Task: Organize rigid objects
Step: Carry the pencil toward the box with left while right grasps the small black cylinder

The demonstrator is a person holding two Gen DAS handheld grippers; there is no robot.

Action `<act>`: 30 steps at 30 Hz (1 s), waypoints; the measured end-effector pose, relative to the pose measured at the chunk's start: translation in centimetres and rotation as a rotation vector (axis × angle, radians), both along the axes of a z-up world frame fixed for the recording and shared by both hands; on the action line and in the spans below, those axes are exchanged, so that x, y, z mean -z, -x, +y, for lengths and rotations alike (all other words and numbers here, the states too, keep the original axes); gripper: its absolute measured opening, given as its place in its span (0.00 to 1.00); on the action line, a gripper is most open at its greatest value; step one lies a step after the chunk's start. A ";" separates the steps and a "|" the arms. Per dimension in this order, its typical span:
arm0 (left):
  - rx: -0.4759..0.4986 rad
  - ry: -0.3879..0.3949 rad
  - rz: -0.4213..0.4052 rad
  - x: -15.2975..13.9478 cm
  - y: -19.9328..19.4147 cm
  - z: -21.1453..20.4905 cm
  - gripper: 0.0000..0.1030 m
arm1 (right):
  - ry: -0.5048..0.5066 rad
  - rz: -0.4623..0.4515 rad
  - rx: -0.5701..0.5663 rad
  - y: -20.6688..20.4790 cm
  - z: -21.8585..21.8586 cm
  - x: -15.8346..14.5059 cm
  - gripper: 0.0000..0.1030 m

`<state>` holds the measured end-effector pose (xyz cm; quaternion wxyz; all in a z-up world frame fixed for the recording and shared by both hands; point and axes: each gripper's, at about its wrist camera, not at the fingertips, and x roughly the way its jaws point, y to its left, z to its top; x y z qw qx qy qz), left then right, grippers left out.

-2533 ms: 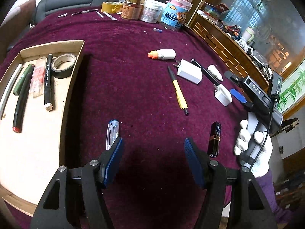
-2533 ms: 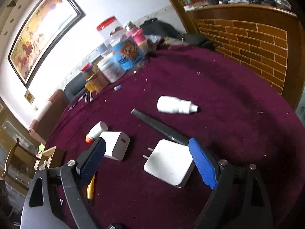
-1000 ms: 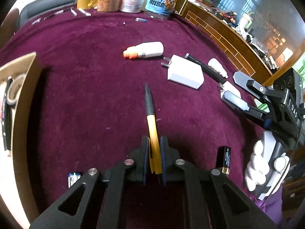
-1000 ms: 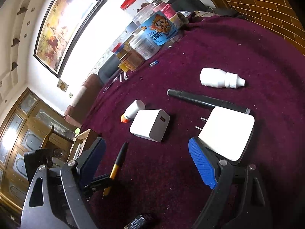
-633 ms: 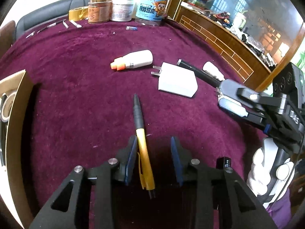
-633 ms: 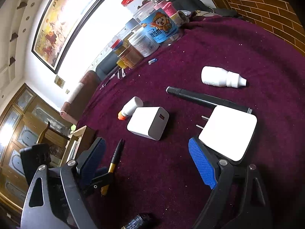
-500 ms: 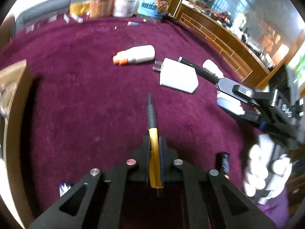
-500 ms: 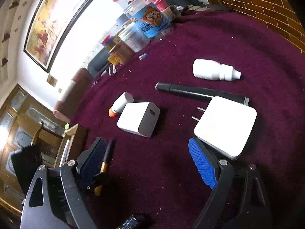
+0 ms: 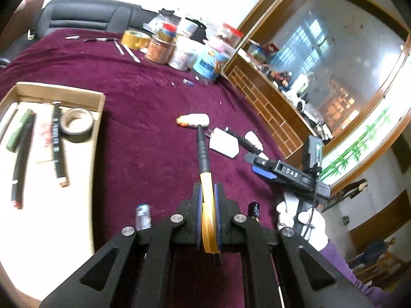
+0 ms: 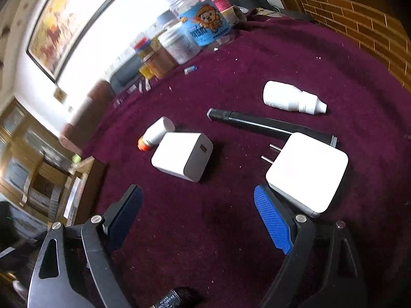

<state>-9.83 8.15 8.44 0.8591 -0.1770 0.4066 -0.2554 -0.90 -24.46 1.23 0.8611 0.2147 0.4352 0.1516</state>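
My left gripper [image 9: 207, 206] is shut on a yellow and black pen [image 9: 204, 169] and holds it raised above the maroon tablecloth. A cardboard tray [image 9: 61, 95] at the left holds a tape roll [image 9: 76, 125], markers and a dark tube. My right gripper [image 10: 197, 218] is open and empty, low over the cloth; it also shows in the left wrist view [image 9: 260, 169]. Just beyond its right finger lies a flat white charger [image 10: 308, 172]. A white cube charger [image 10: 182, 156], a black pen [image 10: 267, 125], a white dropper bottle [image 10: 290, 98] and an orange-capped bottle [image 10: 156, 133] lie ahead.
Jars and tubs [image 9: 185, 51] and a yellow tape roll [image 9: 134, 39] stand at the table's far edge. A small battery [image 9: 143, 217] and a black lipstick [image 9: 254, 210] lie near my left gripper. A brick-pattern wooden counter [image 10: 359, 20] borders the right side.
My left gripper opened briefly, closed again on the pen and lifted it off the cloth, tilting the view up and toward the tray. The right gripper stayed open, shifting slightly.
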 end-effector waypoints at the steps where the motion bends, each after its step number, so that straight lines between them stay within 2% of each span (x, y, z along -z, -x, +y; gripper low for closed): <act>1: -0.013 0.012 -0.005 -0.1 0.3 1.0 0.06 | 0.006 0.002 -0.016 0.0 0.4 -0.2 0.87; 6: -0.090 0.043 -0.015 -0.2 0.9 4.9 0.06 | 0.093 0.033 -0.043 0.9 2.3 -1.3 0.87; 11: -0.139 0.022 -0.045 -0.5 1.6 7.7 0.06 | 0.233 0.029 -0.034 6.2 3.1 -3.0 0.87; 12: -0.143 0.021 -0.047 -0.4 1.5 8.1 0.06 | 0.242 0.037 -0.029 7.1 3.2 -3.0 0.84; 15: -0.142 0.038 -0.043 0.1 1.2 8.7 0.06 | 0.260 0.086 -0.008 8.9 3.4 -2.4 0.63; 16: -0.141 0.045 -0.040 0.3 1.0 8.7 0.06 | 0.252 0.097 0.000 9.1 3.5 -2.1 0.60; 21: -0.139 0.048 -0.036 0.6 1.4 9.3 0.06 | 0.244 0.134 0.021 8.6 4.9 -0.7 0.59; 23: -0.158 0.033 -0.044 0.5 1.9 10.0 0.06 | 0.301 0.131 0.018 8.7 6.2 -0.3 0.52; 24: -0.166 0.029 -0.046 0.5 2.1 10.4 0.06 | 0.357 0.113 0.013 8.9 6.9 -0.4 0.43; 25: -0.180 0.027 -0.045 0.5 2.2 10.9 0.06 | 0.405 0.102 0.003 9.1 7.6 -0.3 0.29; 26: -0.192 0.026 -0.042 0.6 2.2 11.4 0.06 | 0.431 0.091 0.004 9.3 8.0 -0.4 0.24; 27: -0.203 0.025 -0.038 0.7 2.3 11.8 0.06 | 0.440 0.087 -0.001 9.5 8.2 -0.4 0.15; 30: -0.233 0.022 -0.015 1.4 2.2 13.0 0.06 | 0.407 0.081 -0.007 9.9 8.1 -0.5 0.15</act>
